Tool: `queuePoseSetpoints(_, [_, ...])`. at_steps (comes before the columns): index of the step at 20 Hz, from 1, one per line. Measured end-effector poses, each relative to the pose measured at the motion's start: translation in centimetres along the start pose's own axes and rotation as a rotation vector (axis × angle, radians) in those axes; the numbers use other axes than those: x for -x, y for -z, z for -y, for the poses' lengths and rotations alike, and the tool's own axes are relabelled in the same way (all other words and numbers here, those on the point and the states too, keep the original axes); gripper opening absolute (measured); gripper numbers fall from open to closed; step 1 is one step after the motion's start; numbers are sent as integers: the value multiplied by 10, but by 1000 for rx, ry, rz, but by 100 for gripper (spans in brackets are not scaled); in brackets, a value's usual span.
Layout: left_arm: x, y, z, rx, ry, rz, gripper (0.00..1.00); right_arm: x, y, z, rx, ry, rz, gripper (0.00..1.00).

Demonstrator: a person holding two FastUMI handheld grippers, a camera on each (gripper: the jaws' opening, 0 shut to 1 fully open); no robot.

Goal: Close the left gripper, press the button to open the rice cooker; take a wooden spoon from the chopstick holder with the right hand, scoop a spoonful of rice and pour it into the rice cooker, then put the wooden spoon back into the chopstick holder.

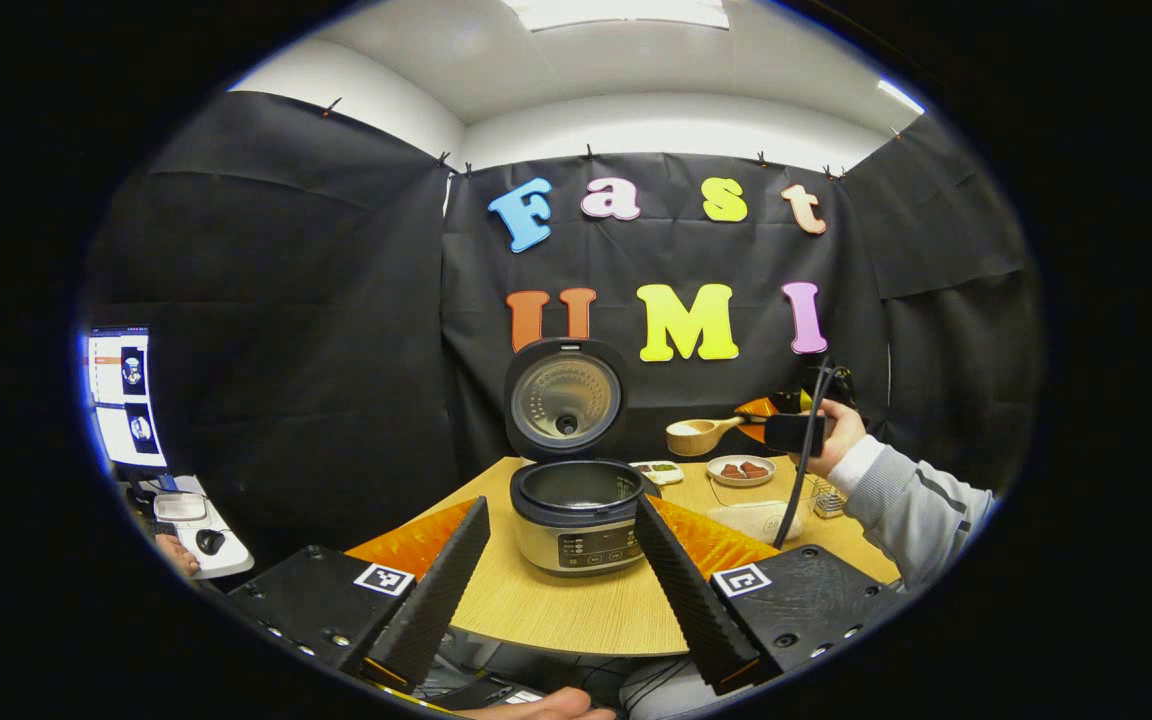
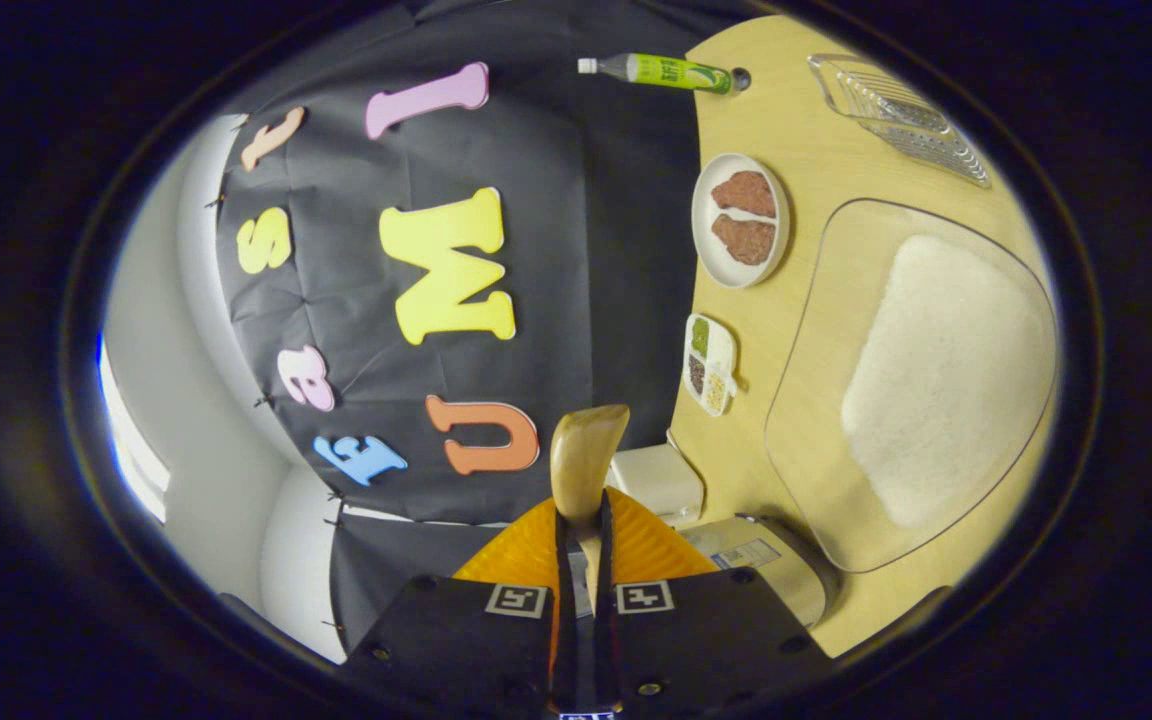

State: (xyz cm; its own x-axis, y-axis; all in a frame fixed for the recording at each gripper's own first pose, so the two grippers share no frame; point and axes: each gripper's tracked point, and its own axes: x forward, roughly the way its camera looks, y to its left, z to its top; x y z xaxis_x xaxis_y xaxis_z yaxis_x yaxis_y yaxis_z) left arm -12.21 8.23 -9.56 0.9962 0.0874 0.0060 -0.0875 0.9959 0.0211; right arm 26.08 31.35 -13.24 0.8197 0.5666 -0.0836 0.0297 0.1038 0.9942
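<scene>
The rice cooker (image 1: 576, 515) stands on the wooden table (image 1: 576, 605) with its lid (image 1: 564, 398) swung up and its pot showing. My left gripper (image 1: 561, 505) hangs open in front of it, one finger to each side, touching nothing. To the right, a hand holds my right gripper (image 1: 796, 432) above the table, shut on the handle of the wooden spoon (image 1: 696, 435), whose bowl points toward the cooker with something pale in it. In the right gripper view the spoon (image 2: 586, 455) sticks out past my right gripper (image 2: 581, 525), beside the clear rice container (image 2: 936, 380).
A plate of meat (image 2: 741, 220), a small divided dish (image 2: 711, 362), a ridged clear tray (image 2: 896, 115) and a green bottle (image 2: 666, 70) lie on the table. An orange mat (image 1: 416, 540) lies under the cooker. A wire holder (image 1: 829, 500) stands by the sleeve (image 1: 921, 500).
</scene>
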Motion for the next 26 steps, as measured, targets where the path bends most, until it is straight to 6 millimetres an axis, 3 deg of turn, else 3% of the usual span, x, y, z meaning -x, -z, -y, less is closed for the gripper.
queuePoseSetpoints(3, [3,3,-4,3,-1,-1,93,-19,37,-17,143,38,-37,12])
queuePoseSetpoints(8, [2,17,-10,6,-2,-28,93,-31,76,-43,437,79,-49,12])
queuePoseSetpoints(9, [2,20,-13,9,-9,-32,93,-30,79,-51,480,69,-27,9])
queuePoseSetpoints(11, [3,21,-17,21,-17,-33,93,-28,88,-63,593,43,-4,12])
queuePoseSetpoints(20, [6,26,-29,90,-30,-42,95,-29,132,-77,924,17,36,12])
queuePoseSetpoints(26, [3,28,-28,96,-20,-46,95,-30,142,-77,1059,15,45,12])
